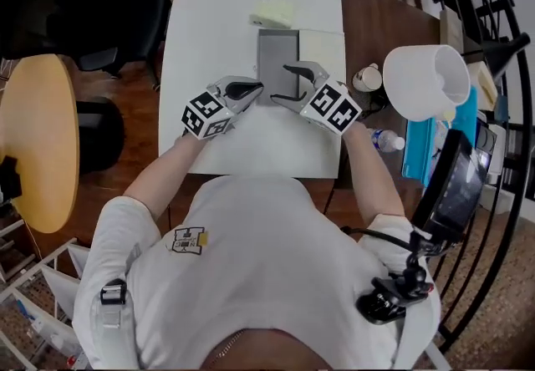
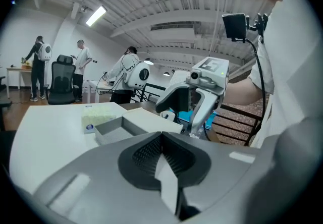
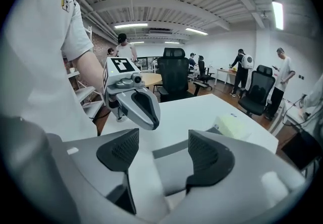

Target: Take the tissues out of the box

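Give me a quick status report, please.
Left gripper shut at the grey box near left corner. Right gripper open over its near edge. Box looks empty; tissue pack lies beyond it. Nothing in the way.

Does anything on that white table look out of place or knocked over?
Nothing stands out. The grey box sits open and square on the table, its pale lid flat beside it, and the tissue pack lies just beyond.

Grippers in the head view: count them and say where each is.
2. The left gripper, fingers together, at the box's near left corner; right gripper, fingers apart, over its near edge. None seems hidden.
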The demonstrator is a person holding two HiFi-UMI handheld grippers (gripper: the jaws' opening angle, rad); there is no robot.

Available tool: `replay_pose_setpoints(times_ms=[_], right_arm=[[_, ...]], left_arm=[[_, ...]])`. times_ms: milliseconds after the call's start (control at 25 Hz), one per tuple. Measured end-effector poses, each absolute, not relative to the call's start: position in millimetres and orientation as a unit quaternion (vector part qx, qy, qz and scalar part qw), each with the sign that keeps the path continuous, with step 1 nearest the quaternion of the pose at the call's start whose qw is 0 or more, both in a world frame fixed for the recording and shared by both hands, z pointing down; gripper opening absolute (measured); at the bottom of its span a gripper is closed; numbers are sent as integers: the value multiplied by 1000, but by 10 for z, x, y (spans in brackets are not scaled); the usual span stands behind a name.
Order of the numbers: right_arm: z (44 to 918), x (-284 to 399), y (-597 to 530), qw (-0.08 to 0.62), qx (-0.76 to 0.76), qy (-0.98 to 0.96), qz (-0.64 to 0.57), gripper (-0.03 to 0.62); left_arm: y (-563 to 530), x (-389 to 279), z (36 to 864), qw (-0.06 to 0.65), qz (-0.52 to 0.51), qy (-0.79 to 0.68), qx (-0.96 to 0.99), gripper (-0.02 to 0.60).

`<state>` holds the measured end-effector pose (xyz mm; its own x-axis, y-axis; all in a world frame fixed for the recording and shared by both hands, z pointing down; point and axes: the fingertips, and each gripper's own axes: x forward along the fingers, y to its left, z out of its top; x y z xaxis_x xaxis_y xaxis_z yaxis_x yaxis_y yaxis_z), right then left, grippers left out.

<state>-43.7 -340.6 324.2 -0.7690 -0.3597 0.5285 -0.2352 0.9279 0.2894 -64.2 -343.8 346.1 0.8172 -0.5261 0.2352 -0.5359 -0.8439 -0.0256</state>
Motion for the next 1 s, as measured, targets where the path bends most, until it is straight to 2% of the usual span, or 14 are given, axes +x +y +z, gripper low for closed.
replay_pose_setpoints(times_ms=[120,240,400,640,1000], right_arm=[[3488,-543,-3029,293,167,-938,-83,295],[3738,-642,-2767,268,190,-943,-56,255],[4337,-711,-2418,222,224,-949,12,227],[4904,-762,-2152,217,250,-941,75,144],[4942,-869,-2236,200,259,-940,101,135]], left_arm=[[-3110,-720,3632,26,122,-264,956,0],[-2841,-803,3837,37,121,-259,957,0],[-2429,-898,4361,84,128,-258,954,0],[-2067,-952,4780,110,152,-249,950,0],[-2112,-1009,4788,108,154,-256,948,0]])
